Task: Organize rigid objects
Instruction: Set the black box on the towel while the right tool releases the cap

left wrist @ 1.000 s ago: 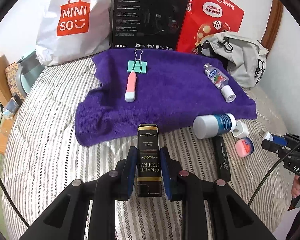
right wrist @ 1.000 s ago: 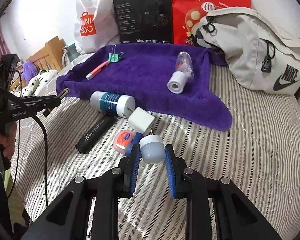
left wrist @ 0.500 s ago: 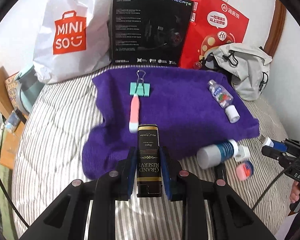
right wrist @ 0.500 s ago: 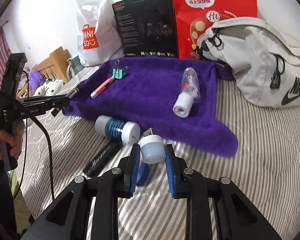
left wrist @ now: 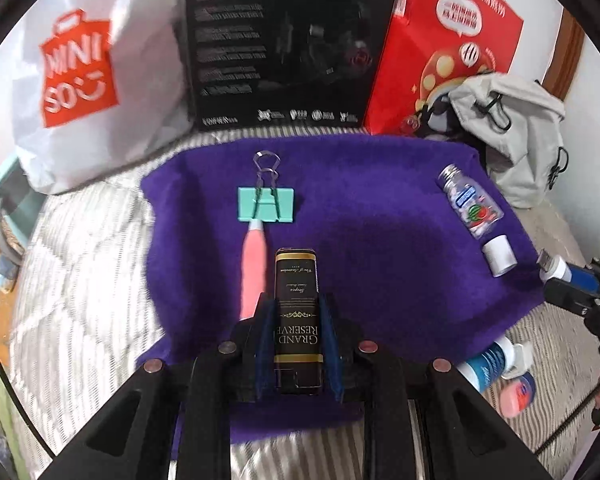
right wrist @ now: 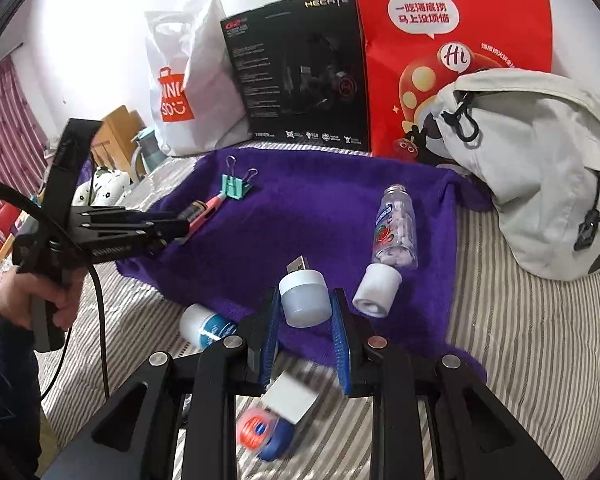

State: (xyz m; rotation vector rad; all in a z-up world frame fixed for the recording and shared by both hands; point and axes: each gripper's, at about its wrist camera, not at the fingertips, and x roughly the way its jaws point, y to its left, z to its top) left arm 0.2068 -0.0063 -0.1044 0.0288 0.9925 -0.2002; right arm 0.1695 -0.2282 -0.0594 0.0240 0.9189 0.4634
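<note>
Both grippers now out over purple towel, a second ago back over striped bed. Left gripper clamped on black tin, pink pen at 11 o'clock, teal clip beyond. Right gripper pinching white USB light; candy bottle with pale tablets inside at 1 o'clock.
</note>
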